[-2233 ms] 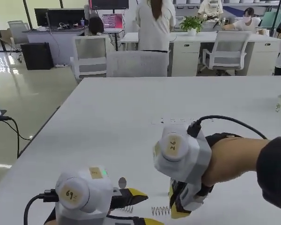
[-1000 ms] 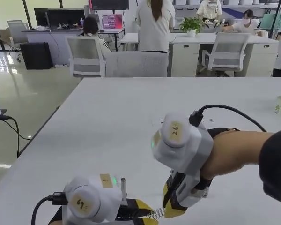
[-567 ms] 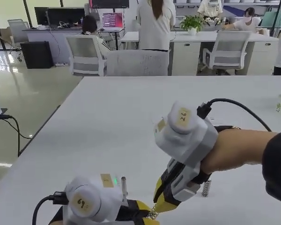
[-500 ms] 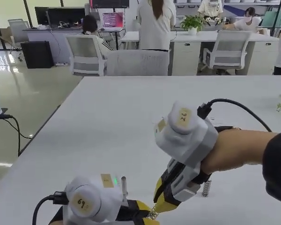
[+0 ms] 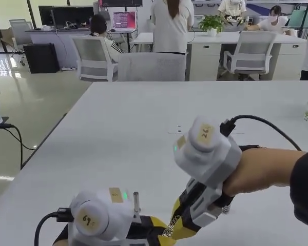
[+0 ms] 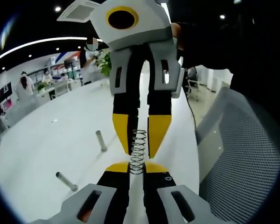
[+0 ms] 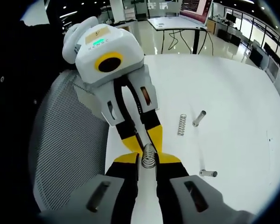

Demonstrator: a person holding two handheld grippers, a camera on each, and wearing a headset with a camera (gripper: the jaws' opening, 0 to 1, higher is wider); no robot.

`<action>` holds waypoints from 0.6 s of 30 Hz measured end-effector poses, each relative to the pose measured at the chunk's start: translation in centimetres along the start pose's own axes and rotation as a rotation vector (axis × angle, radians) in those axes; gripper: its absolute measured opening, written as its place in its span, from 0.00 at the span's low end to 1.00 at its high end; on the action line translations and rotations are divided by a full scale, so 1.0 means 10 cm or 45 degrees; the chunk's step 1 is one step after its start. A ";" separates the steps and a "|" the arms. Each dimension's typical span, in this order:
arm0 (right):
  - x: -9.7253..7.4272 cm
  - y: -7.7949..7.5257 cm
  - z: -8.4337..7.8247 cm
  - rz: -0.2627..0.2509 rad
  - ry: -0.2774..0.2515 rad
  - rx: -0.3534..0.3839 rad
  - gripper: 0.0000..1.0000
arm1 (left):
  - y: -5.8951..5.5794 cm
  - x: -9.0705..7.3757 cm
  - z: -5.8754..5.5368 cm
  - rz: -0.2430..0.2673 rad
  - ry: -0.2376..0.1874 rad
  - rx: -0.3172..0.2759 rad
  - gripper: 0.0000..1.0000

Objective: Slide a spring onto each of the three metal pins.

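Observation:
A thin steel spring (image 6: pixel 138 149) runs between the two grippers, which face each other tip to tip. My right gripper (image 7: pixel 148 159) is shut on one end of the spring (image 7: pixel 148 161). My left gripper (image 6: pixel 136 167) is shut on the other end; I cannot tell whether a pin sits inside the coil. In the head view the spring (image 5: pixel 169 228) bridges the left gripper (image 5: pixel 155 226) and the right gripper (image 5: pixel 178 231) near the table's front edge. One metal pin (image 5: pixel 136 201) stands upright behind the left gripper. Another pin (image 6: pixel 65 181) lies flat on the table.
A loose spring (image 7: pixel 182 124) lies next to a pin (image 7: pixel 199 118), and a second pin (image 7: pixel 207 173) lies flat near the right jaws. Another spring (image 5: pixel 226 209) stands behind the right gripper. The white table (image 5: pixel 143 123) stretches ahead. A mesh chair (image 6: pixel 242 154) is beside the table edge.
The right gripper lifted the spring off the table and tilted over, bringing it against the left gripper's tips. The left gripper and the upright pin stayed in place.

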State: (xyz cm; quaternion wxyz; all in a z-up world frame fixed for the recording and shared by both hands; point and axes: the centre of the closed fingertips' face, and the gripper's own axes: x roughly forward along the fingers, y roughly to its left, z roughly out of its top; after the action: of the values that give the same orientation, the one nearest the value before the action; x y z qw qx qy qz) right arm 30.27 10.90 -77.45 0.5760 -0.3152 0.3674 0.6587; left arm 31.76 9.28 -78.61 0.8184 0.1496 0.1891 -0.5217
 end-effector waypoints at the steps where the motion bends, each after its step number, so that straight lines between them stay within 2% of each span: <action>1: 0.00 0.00 0.00 -0.002 -0.002 0.001 0.10 | 0.00 0.00 0.00 -0.001 0.000 -0.001 0.02; 12: 0.01 -0.01 0.01 -0.005 0.001 0.005 0.08 | -0.02 0.01 0.00 -0.006 0.001 -0.018 0.02; 18: -0.02 -0.03 0.02 -0.012 0.009 0.000 0.08 | 0.00 0.01 0.00 -0.004 -0.004 -0.051 0.05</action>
State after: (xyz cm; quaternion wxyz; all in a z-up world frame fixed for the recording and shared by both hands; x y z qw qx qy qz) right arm 30.64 10.99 -77.25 0.5778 -0.3193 0.3680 0.6548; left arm 31.77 9.18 -78.65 0.8208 0.1321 0.1983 -0.5192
